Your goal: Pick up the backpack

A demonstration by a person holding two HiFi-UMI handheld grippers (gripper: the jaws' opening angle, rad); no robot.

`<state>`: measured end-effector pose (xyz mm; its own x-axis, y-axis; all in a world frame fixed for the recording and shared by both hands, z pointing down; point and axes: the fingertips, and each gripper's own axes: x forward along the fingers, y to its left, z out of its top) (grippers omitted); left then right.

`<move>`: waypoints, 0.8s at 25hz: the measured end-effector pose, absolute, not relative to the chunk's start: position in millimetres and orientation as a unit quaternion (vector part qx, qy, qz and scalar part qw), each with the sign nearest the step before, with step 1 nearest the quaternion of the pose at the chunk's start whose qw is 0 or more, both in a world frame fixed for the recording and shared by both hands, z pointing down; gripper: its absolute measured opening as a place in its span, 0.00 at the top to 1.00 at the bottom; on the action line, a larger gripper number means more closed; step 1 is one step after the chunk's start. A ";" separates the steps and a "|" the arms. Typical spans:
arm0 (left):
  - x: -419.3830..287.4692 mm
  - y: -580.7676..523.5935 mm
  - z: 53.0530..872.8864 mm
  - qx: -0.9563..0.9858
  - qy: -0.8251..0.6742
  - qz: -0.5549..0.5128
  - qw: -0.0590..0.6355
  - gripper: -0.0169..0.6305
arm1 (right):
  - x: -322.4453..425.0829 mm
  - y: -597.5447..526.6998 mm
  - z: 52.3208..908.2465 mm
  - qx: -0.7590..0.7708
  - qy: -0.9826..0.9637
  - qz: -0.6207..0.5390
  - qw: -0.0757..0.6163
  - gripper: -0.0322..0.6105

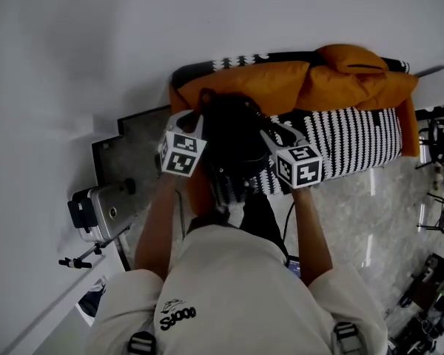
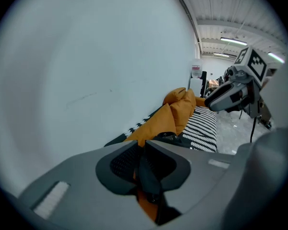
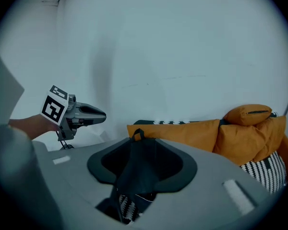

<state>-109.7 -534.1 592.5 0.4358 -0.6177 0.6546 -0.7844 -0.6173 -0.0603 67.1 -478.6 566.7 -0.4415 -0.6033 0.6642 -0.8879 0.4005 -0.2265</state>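
The black backpack (image 1: 233,143) hangs in front of the person, over the left end of a sofa (image 1: 355,143) with a black-and-white striped cover. My left gripper (image 1: 198,120) is at its left side and my right gripper (image 1: 272,133) at its right. In the left gripper view a thin black strap (image 2: 149,176) runs between the jaws of the left gripper (image 2: 140,147), which stand slightly apart. In the right gripper view, black backpack fabric (image 3: 137,171) with a small loop lies loosely between the wide jaws of the right gripper (image 3: 141,147).
Orange cushions (image 1: 281,83) lie along the sofa back against a white wall. A dark low platform (image 1: 129,154) and a grey device (image 1: 107,209) stand on the floor at the left. Metal racks (image 1: 440,146) stand at the right edge.
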 end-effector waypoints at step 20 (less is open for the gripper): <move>-110.0 -648.9 772.7 0.778 -0.445 0.399 0.194 0.83 | 89.1 -571.7 752.6 0.422 -0.770 0.383 0.286 0.53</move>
